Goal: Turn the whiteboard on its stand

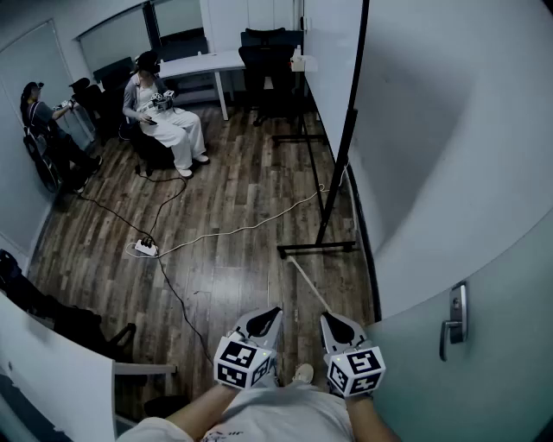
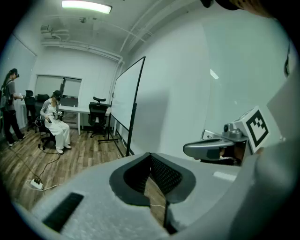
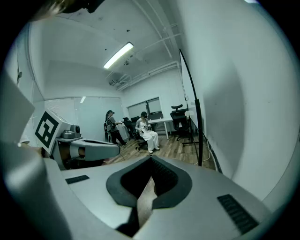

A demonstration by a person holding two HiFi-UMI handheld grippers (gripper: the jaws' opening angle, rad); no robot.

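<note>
Whiteboard (image 1: 333, 52) is parked on its stand (image 1: 316, 249) along the right wall, well apart from both tools, neither one touching it. Left tool (image 1: 264, 321) and right tool (image 1: 339, 326) sit side by side down low, close to the person's body, pointing a bit downward at the floor (image 1: 233, 198).

Each tool's own view shows its pads pressed together at the tips with nothing between them, only a sliver of floor showing through behind, so both are closed and empty.

What differs per view: the head view is the only one showing the stand's foot, the power strip (image 1: 145, 249) with its cables, and the door handle (image 1: 456, 319) on the right. The left gripper view gets the board's white face at an angle plus a ceiling light (image 2: 86, 6). The right gripper view sees the board almost edge-on — basically a dark line against the wall. Each gripper view also catches the other tool off to the side.

Far back there's a seated person (image 1: 164, 116), a standing person (image 1: 39, 112) and a desk (image 1: 203, 62) — visible in all three.
</note>
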